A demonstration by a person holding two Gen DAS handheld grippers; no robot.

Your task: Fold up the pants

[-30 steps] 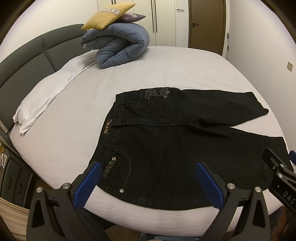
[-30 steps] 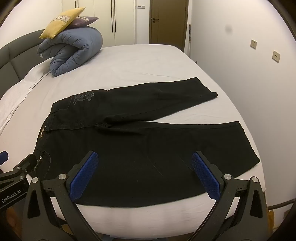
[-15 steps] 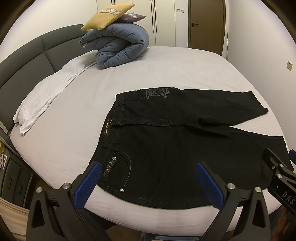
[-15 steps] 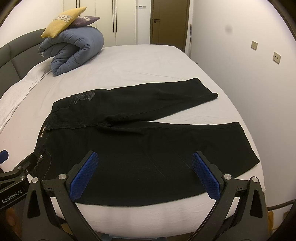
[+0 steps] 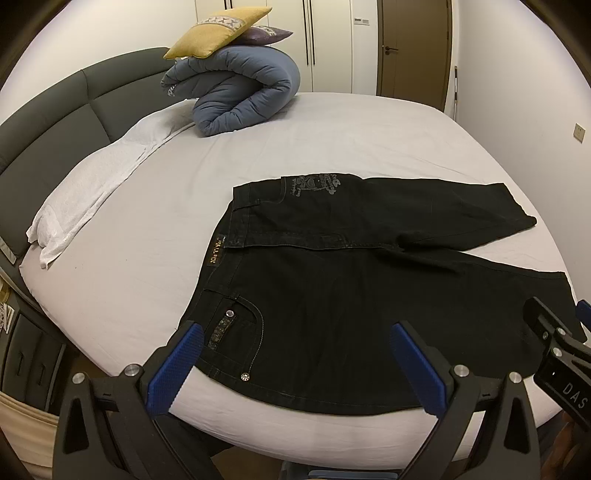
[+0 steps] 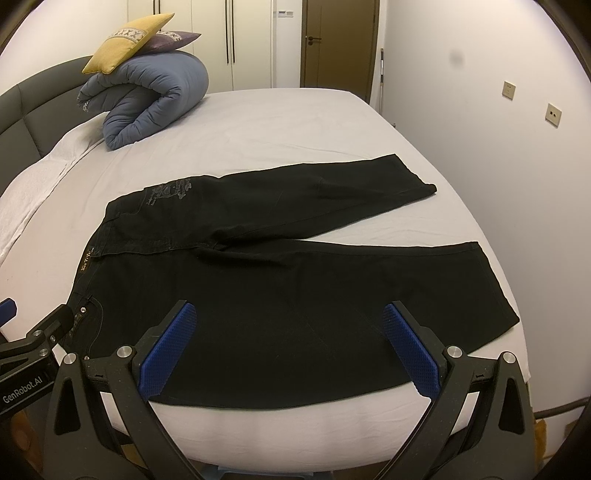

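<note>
Black pants (image 5: 332,280) (image 6: 280,266) lie flat on the white bed, waistband to the left, both legs spread out to the right with a gap between the cuffs. My left gripper (image 5: 295,354) hovers open over the near hip pocket and seat, above the bed's front edge. My right gripper (image 6: 288,336) hangs open over the near leg, nothing between its blue pads. Each gripper's body shows at the edge of the other's view.
A rolled blue duvet (image 5: 236,96) with a yellow cushion (image 5: 218,29) on top sits at the back left. White pillows (image 5: 92,184) line the grey headboard (image 5: 55,110). The wall (image 6: 498,147) runs close along the bed's right side.
Both grippers have drifted very slightly; the pants have not moved and nothing has been gripped.
</note>
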